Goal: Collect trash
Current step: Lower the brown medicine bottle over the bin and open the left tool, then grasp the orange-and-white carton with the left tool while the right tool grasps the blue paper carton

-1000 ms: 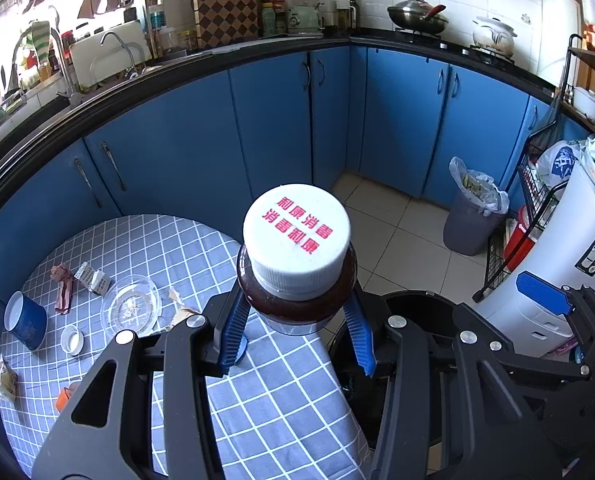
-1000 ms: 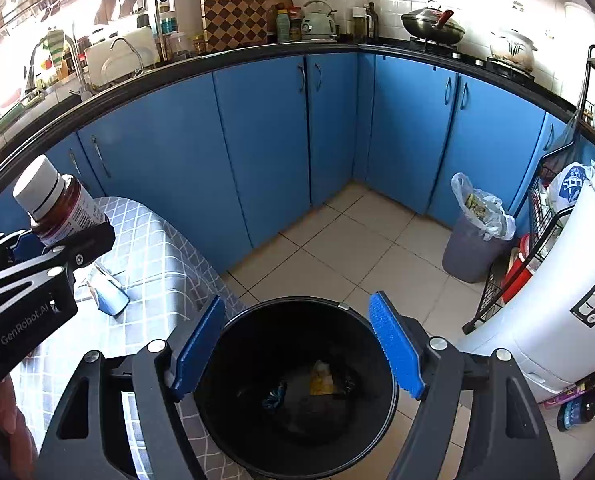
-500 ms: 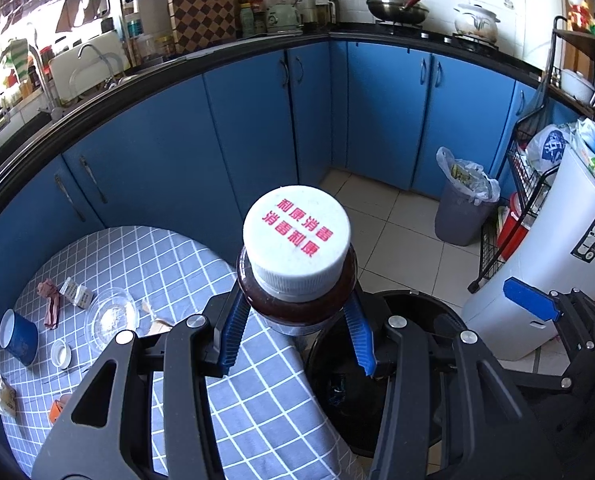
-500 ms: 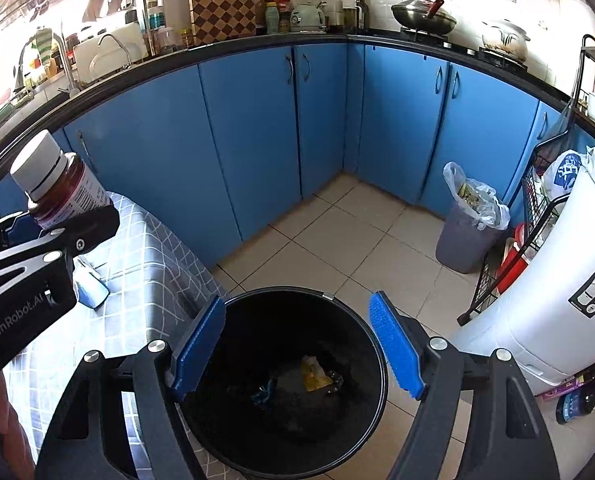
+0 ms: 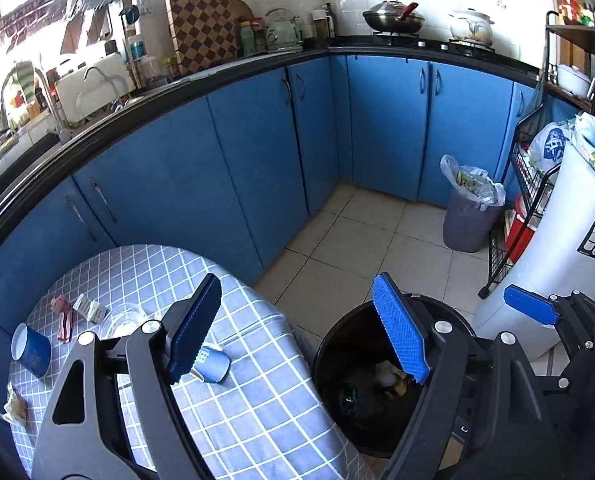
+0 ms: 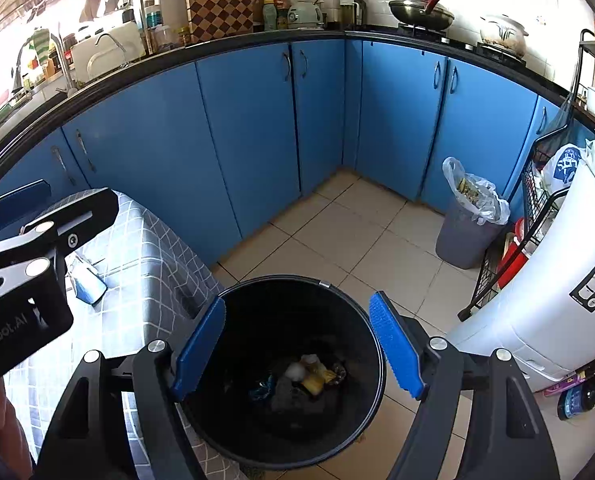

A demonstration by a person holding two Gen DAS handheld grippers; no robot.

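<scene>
While my left claw (image 5: 297, 328) spreads with nothing between its jaws, my right claw (image 6: 297, 344) hangs spread over the black bin (image 6: 361, 308) holding trash (image 6: 309, 376); cups (image 5: 211, 364) and wrappers (image 5: 63, 316) litter the table (image 5: 249, 408) beside it.

Both views are taken from fisheye cameras mounted on the handheld grippers, each directed forward and steeply downward along its own fingers. The left wrist view is held above the edge of the checked bench (image 5: 257, 408), with the black bin (image 5: 337, 344) seen low and right of centre, close by. The right wrist view is held almost directly over the same black bin (image 6: 361, 320), so that its inside is looked into. The blue cabinets (image 6: 249, 128), the tiled floor (image 6: 353, 232), the grey lined bin (image 6: 465, 236) and the bench edge are shared by both views. Each gripper is caught at the margin of the other's view.
</scene>
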